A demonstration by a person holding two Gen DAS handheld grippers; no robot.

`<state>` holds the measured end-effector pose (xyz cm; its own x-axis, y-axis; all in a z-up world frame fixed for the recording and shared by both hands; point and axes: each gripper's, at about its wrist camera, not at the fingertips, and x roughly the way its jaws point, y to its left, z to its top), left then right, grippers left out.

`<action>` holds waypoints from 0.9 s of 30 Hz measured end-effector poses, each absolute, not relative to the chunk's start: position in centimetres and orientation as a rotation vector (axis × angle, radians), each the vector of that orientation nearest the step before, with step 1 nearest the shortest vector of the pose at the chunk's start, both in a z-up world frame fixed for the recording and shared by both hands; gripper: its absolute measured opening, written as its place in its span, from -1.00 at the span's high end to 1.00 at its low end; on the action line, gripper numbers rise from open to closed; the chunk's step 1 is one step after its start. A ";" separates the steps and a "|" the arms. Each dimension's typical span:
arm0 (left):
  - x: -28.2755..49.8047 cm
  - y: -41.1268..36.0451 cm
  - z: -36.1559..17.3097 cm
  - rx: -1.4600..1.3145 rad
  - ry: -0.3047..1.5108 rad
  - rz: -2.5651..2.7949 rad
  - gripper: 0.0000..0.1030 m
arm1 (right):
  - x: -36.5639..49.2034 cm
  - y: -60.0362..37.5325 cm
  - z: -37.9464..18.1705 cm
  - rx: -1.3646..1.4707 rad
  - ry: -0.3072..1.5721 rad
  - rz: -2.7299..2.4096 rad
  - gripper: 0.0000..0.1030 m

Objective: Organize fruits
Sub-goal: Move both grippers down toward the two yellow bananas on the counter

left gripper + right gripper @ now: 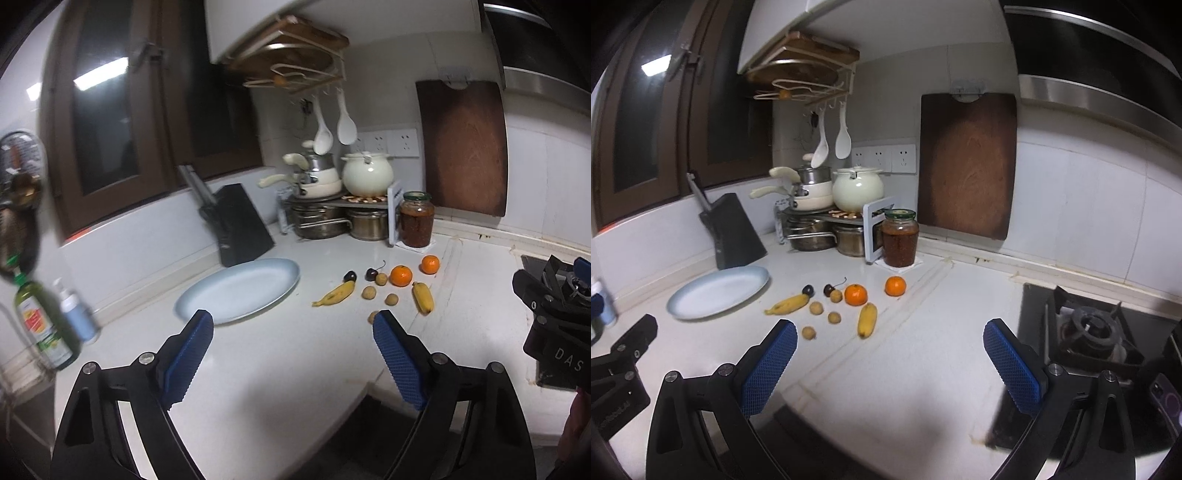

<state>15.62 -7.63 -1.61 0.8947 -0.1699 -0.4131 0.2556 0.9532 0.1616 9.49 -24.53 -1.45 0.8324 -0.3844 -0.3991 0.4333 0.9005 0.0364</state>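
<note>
The fruits lie loose on the white surface (923,332), in one group to the right of the oval plate (718,293), which has nothing on it. Nearest the plate is a banana (786,304) with a dark cherry (808,290) touching its far end. A second cherry (829,290) with a stem lies just beside a small brown fruit (836,295). Three more small brown fruits (816,308) are scattered nearer the camera. An orange (856,294) sits beside them, another orange (895,286) is farther right, and a second banana (867,319) lies near the first orange.

Behind the fruits stand a glass jar (899,238), a rack with pots (820,221) and a knife block (737,230). A wooden cutting board (967,162) leans on the far wall. A gas stove (1089,332) is at the right.

The left hand-held gripper (293,332) has its jaws wide apart with nothing between them, above the near surface. The right hand-held gripper (890,341) is also wide open and holds nothing.
</note>
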 end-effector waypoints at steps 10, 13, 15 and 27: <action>26.6 -11.0 -3.6 0.314 0.467 -0.380 -0.45 | 19.2 -27.6 -3.4 0.209 0.497 -0.473 -0.80; 29.4 -12.0 -4.7 0.365 0.477 -0.432 -0.35 | 21.8 -28.1 -4.8 0.232 0.545 -0.493 -0.74; 31.0 -12.7 -5.3 0.389 0.483 -0.463 -0.32 | 23.3 -28.3 -5.7 0.248 0.577 -0.499 -0.70; 37.9 -16.2 -10.0 0.464 0.593 -0.525 -0.05 | 30.2 -30.6 -11.1 0.303 0.764 -0.501 -0.39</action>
<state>37.91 -16.22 -9.97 0.7076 -0.3265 -0.6266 0.5828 0.7712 0.2563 30.22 -30.61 -11.11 0.6137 -0.3200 -0.7217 0.5344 0.8413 0.0814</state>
